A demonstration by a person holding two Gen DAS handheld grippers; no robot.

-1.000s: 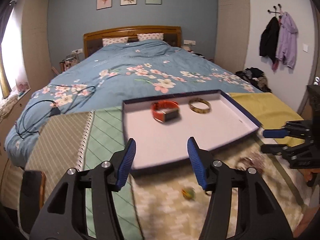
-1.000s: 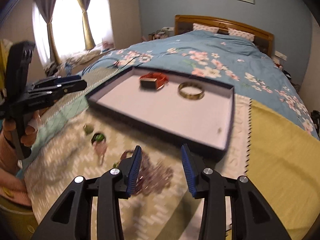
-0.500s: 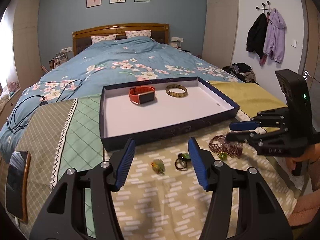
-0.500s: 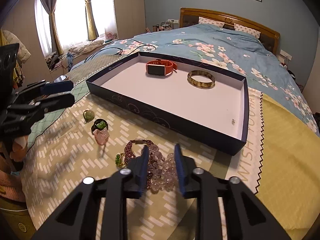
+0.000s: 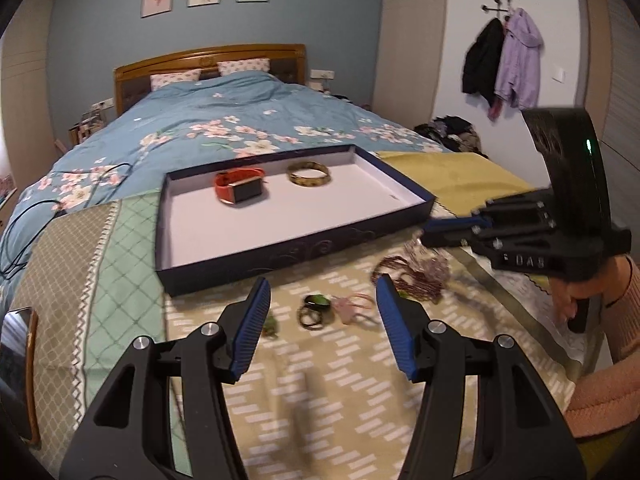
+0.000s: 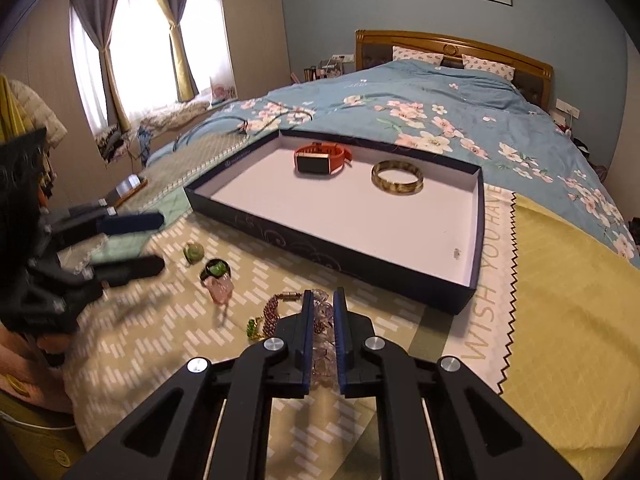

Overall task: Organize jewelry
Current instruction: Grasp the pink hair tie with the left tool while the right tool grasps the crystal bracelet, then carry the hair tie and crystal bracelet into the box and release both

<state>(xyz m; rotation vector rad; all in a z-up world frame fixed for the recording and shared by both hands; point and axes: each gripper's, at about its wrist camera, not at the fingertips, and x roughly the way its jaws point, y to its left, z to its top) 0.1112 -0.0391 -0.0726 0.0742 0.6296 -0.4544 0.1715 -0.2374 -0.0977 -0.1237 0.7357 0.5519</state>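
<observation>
A dark blue tray (image 5: pixel 304 249) (image 6: pixel 332 242) with a white floor holds an orange watch (image 5: pixel 239 186) (image 6: pixel 320 158) and a gold bangle (image 5: pixel 309 173) (image 6: pixel 397 177). In front of it on the patterned cloth lie green rings (image 5: pixel 316 307) (image 6: pixel 216 269), a pink piece (image 6: pixel 221 290) and beaded bracelets (image 5: pixel 416 276) (image 6: pixel 280 308). My left gripper (image 5: pixel 322 320) is open and empty above the rings. My right gripper (image 6: pixel 322 312) is shut on a clear beaded bracelet (image 6: pixel 324 354) and also shows in the left wrist view (image 5: pixel 452 232).
The tray and cloths lie at the foot of a bed with a blue floral duvet (image 5: pixel 224 128). A phone (image 5: pixel 16 364) lies at the left edge. A yellow cloth (image 6: pixel 568 320) lies on the right. A black cable (image 5: pixel 48 208) lies on the duvet.
My right gripper has closed from open onto the beaded bracelet pile. My left gripper has drawn back from the tray and now hovers over the rings.
</observation>
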